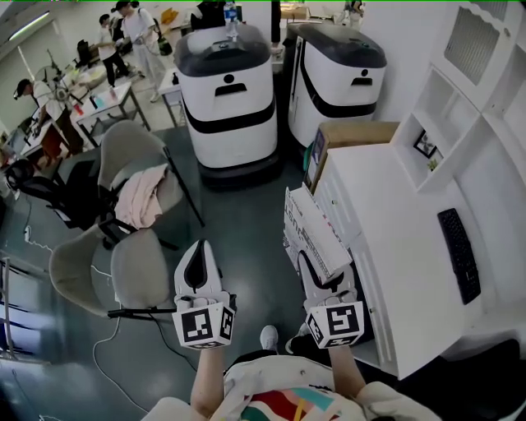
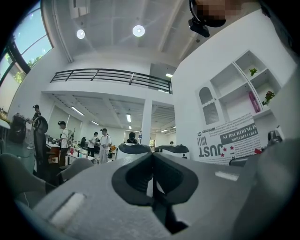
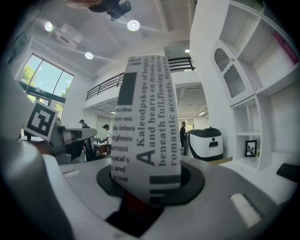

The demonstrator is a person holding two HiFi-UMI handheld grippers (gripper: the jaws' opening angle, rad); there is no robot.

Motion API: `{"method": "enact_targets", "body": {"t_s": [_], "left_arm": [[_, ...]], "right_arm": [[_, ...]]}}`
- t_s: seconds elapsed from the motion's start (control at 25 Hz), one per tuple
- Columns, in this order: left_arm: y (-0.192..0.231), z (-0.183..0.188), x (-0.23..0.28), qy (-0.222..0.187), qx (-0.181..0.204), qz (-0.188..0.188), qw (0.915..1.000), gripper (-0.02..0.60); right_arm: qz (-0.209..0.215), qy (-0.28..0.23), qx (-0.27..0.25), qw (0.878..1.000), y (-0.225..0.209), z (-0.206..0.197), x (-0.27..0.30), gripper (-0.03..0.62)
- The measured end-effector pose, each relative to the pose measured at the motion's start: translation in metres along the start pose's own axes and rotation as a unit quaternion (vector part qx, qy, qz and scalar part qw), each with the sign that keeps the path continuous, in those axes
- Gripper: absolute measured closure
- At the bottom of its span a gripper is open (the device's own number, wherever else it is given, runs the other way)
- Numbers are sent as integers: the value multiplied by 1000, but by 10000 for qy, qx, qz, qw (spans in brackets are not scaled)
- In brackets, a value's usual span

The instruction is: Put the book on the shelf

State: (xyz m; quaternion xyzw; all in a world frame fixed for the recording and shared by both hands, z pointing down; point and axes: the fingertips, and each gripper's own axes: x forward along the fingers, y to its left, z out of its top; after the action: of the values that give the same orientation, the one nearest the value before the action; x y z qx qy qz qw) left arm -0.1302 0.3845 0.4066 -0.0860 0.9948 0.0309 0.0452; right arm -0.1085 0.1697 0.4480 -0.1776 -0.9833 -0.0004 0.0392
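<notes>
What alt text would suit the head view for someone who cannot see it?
The right tool grips a white printed book beside a white desk with shelves. The left tool, shut and empty, is held alongside, near grey chairs.

Two white-and-black wheeled machines [image 1: 228,99] are standing side by side at far centre, and a water bottle [image 1: 231,18] is sitting on top of the left one. Grey chairs [image 1: 140,271] are clustering at the left, with a pink cloth [image 1: 141,196] hanging over the seat of the farther one. A black office chair [image 1: 49,193] is standing further left. Several people [image 1: 140,29] are working around a bench [image 1: 103,103] at far left. At the right, a black keyboard [image 1: 459,253] is lying on a white bench [image 1: 403,238], and a cardboard box [image 1: 355,134] is sitting at its far end.
</notes>
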Motion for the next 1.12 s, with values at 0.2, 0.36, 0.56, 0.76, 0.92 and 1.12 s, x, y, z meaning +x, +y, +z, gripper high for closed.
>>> {"method": "enact_targets", "body": {"t_s": [0.2, 0.36, 0.56, 0.76, 0.92, 1.12], "left_arm": [[-30, 1, 23, -4, 16, -162, 9999, 583], [-75, -1, 47, 58, -29, -556, 9984, 583], [-162, -15, 82, 108, -147, -1248, 9920, 583], [-239, -21, 113, 15, -246, -1800, 9834, 583], [-305, -15, 124, -60, -340, -2404, 9701, 583], [-380, -19, 127, 28, -388, -3258, 9446, 583]], "right_arm": [[-110, -38, 54, 9999, -29, 3, 1, 441], [-311, -44, 29, 9995, -67, 6, -7, 441], [-961, -94, 43, 9953, -141, 11, -36, 441], [-1453, -250, -21, 9891, -201, 14, -66, 441], [-2039, -348, -1, 9784, -248, 14, -99, 441], [-2835, -415, 103, 9580, -294, 8, -140, 440]]}}
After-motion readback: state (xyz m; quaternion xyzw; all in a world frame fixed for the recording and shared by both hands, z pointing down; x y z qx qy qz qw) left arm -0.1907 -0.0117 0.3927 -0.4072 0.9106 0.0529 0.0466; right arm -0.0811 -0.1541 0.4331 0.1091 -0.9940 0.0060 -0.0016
